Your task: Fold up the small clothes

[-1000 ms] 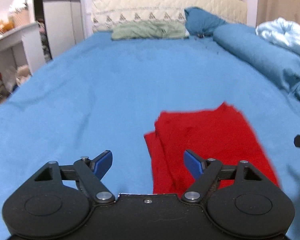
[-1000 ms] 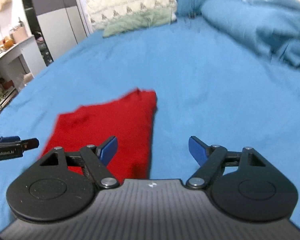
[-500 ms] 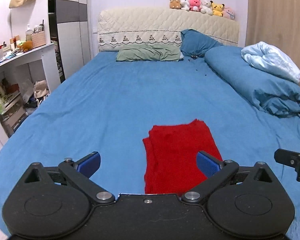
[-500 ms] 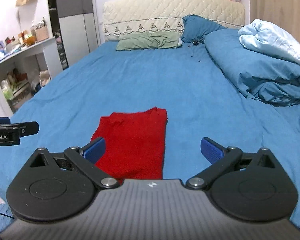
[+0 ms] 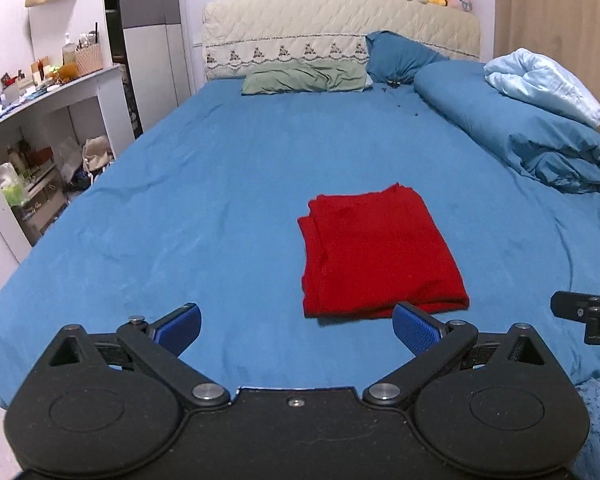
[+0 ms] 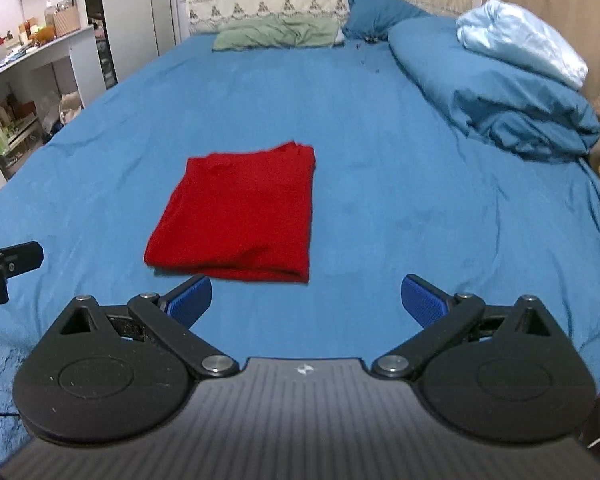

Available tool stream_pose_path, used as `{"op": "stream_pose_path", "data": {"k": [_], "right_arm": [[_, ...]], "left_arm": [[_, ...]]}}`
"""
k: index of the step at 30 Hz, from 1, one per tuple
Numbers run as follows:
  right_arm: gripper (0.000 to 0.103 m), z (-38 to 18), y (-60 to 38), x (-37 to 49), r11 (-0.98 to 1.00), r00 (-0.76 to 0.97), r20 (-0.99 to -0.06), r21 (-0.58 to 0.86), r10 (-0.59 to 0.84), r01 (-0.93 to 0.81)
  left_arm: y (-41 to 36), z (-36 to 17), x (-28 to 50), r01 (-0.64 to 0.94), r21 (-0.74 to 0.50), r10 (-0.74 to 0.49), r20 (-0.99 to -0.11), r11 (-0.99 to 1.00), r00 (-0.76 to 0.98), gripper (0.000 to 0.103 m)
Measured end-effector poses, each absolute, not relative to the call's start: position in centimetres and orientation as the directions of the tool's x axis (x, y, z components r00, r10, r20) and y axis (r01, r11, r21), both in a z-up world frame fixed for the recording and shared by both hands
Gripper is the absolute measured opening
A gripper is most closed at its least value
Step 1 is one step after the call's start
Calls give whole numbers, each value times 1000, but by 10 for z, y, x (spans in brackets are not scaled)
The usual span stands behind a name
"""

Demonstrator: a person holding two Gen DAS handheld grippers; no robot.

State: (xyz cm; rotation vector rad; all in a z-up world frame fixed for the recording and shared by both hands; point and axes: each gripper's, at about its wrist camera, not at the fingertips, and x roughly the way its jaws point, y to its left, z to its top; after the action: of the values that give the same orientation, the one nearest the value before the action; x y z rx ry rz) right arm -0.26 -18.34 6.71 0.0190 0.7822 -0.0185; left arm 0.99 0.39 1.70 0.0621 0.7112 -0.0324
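Both of your hand-held grippers have pulled back and up from the red cloth (image 5: 380, 252), so you now see much more of the blue bed (image 5: 220, 208) than a second ago. Their jaws have just been opening too, and nothing sits between them.

Your left hand-held gripper (image 5: 296, 330) has its blue pads spread wide over bare sheet, just short of the cloth's near edge. Your right hand-held gripper (image 6: 306, 300) is spread wide as well and holds nothing.

That red cloth lies flat in the middle of the bed, folded into a neat block with its layers stacked. It sits well apart from the green pillow (image 5: 304, 80) and the rolled blue blanket (image 5: 516, 132).

It looks soft, light and floppy, so it will sag and may slide open if you lift it by one corner. Take it with both grippers, one at each near corner, and pinch all the layers together. On the left side the layers seem to stick out a little, though this view is too bent to be sure. My guess is that the fold is nearly done, or done.
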Motion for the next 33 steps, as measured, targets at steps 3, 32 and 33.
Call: {"op": "stream_pose_path", "data": {"k": [3,32,33], "right_arm": [[103,61,-186,-7,999,700,-713,9,-23,41],[103,63,-195,-15,998,691,-722,19,-25,56],[103,63,-195,-15,998,691,-722,20,-25,57]], "left_arm": [[1,17,8,58,49,-12,-657,997,754,103],[-5,18,6,67,30,-32,-645,997,764,103],[-5,18,6,67,29,-33,-644,997,764,103]]}}
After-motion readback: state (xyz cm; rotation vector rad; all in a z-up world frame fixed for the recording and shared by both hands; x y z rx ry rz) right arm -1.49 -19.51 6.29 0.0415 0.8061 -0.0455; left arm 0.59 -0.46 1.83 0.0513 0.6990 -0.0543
